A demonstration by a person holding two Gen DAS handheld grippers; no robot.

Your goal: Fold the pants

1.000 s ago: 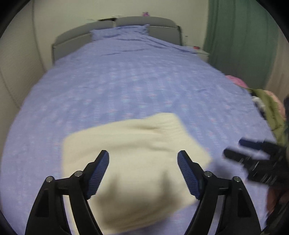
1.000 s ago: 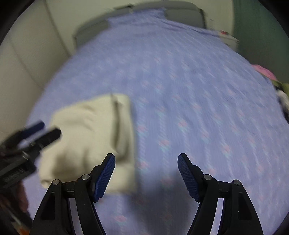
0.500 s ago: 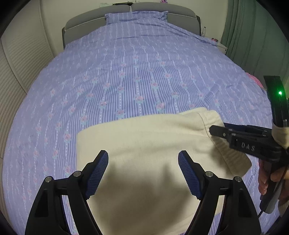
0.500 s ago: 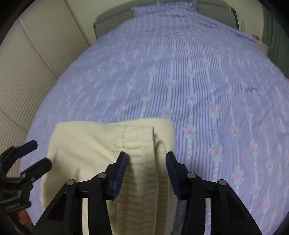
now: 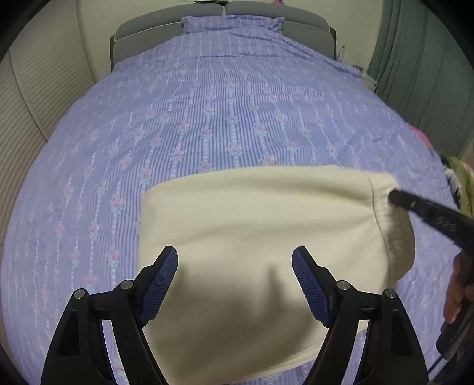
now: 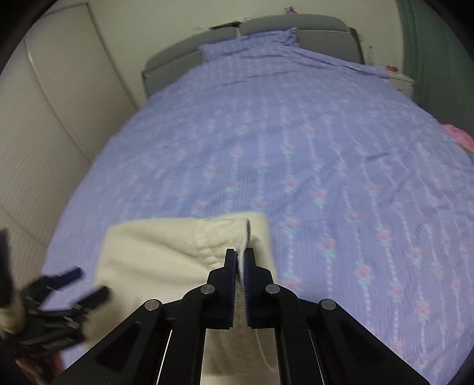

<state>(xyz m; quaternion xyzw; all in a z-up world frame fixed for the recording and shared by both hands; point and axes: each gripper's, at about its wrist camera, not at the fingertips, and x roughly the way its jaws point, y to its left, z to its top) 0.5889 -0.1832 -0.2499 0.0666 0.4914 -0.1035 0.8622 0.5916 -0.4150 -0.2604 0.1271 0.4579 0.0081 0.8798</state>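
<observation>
Your cream pants (image 5: pixel 260 225) lie folded on the near part of the bed (image 5: pixel 225 118), on its purple sheet with little pink flowers. Your right claw (image 6: pixel 240 260) has just been closing, and now it is clenched on the ribbed waistband edge (image 6: pixel 234 234) of the pants, with the thick cloth pinched between its blue pads. In the left wrist view you can see that claw come in from the right and bite the pants' far right corner. Your left claw (image 5: pixel 235 284) is released, its fingers spread wide above the middle of the pants, and nothing is between them. A grey headboard (image 5: pixel 296 17) and a purple pillow (image 5: pixel 231 22) sit at the far end.
</observation>
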